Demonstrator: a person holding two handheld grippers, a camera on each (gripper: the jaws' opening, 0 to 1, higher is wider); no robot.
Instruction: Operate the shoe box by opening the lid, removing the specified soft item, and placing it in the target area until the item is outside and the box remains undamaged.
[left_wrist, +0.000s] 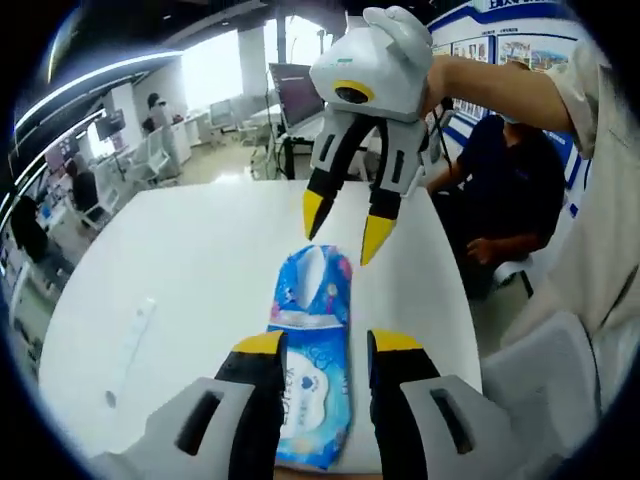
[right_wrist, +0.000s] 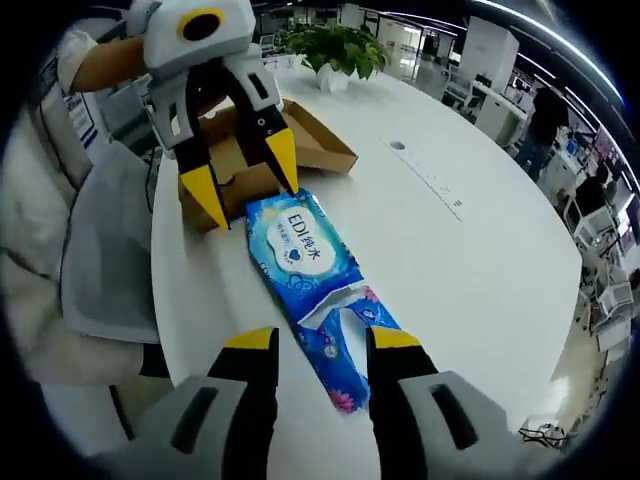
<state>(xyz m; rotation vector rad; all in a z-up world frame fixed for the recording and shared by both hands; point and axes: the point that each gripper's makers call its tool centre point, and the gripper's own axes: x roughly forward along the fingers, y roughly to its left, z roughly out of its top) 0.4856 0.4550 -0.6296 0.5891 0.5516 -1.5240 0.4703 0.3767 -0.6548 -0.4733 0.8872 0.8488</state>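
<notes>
A blue soft pack of wipes lies flat on the white table, lengthwise between the two grippers. My left gripper stands open, its yellow-tipped jaws on either side of the pack's labelled end. The right gripper hangs open just over the pack's flowered end. In the right gripper view the pack runs from my right gripper up to the left gripper. Behind that gripper sits the brown cardboard shoe box, open, partly hidden.
A potted plant stands beyond the box. A long flat strip lies in the tabletop. The table's edge runs close by the pack, with a white chair and a seated person past it.
</notes>
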